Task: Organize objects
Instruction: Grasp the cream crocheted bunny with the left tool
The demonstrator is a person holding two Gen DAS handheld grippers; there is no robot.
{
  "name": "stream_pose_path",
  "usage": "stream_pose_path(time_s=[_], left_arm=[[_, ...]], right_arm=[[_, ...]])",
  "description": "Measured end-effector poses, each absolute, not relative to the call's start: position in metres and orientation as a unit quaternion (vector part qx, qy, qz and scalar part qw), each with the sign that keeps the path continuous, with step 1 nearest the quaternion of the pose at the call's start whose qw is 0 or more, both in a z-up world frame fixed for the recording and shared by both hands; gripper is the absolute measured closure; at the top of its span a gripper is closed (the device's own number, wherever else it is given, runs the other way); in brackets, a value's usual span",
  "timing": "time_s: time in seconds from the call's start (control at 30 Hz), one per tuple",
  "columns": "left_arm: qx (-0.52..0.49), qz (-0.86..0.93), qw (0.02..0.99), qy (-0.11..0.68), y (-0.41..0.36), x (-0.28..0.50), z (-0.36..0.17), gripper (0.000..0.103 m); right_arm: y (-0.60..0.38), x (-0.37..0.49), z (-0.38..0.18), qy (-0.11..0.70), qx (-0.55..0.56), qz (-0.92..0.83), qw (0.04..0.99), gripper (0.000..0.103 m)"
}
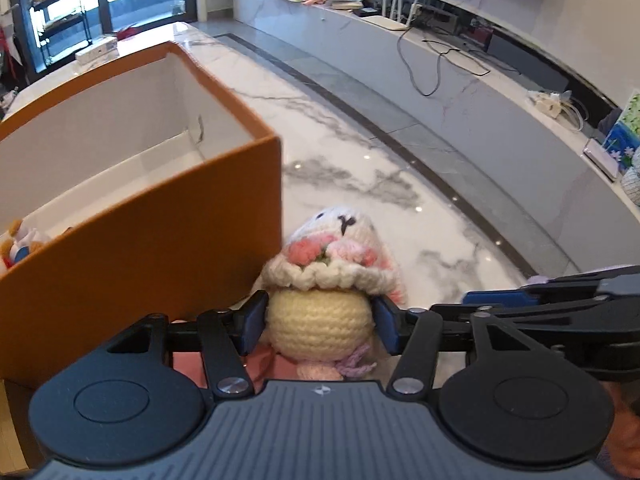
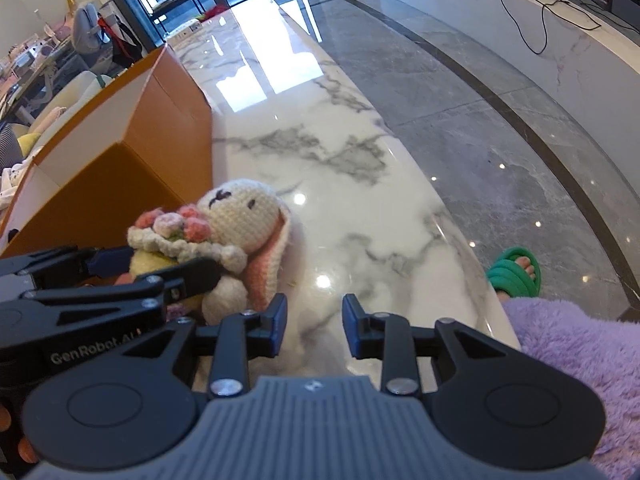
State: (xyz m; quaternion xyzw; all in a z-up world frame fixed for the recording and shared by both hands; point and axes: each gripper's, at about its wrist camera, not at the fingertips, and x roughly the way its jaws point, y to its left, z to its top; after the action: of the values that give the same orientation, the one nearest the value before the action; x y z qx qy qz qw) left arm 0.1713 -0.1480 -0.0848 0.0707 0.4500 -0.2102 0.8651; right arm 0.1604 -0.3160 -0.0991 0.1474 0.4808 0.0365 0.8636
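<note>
With my left gripper (image 1: 320, 320) pinching the crochet bunny (image 1: 324, 280) at lower centre beside the orange box (image 1: 140, 248), and my right gripper (image 2: 315, 326) spread empty, I should lift above the rim before crossing.

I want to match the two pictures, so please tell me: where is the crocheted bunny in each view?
Left wrist: the crocheted bunny is at bottom centre, between the left gripper fingers.
Right wrist: it is left of centre, above the right gripper.
Shared landmark: the orange box, just left of the bunny in both views.
</note>
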Motion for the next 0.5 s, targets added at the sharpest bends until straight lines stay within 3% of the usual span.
stream_pose_path(time_s=[0.2, 0.5], left_arm=[[0.055, -0.203, 0.870, 0.446, -0.145, 0.168, -0.082, 0.049], [0.035, -0.185, 0.887, 0.422, -0.127, 0.137, -0.052, 0.050]], right_arm=[[-0.312, 0.157, -0.095, 0.477, 0.137, 0.044, 0.867, 0.060], [-0.306, 0.134, -0.068, 0.464, 0.121, 0.068, 0.875, 0.049]])
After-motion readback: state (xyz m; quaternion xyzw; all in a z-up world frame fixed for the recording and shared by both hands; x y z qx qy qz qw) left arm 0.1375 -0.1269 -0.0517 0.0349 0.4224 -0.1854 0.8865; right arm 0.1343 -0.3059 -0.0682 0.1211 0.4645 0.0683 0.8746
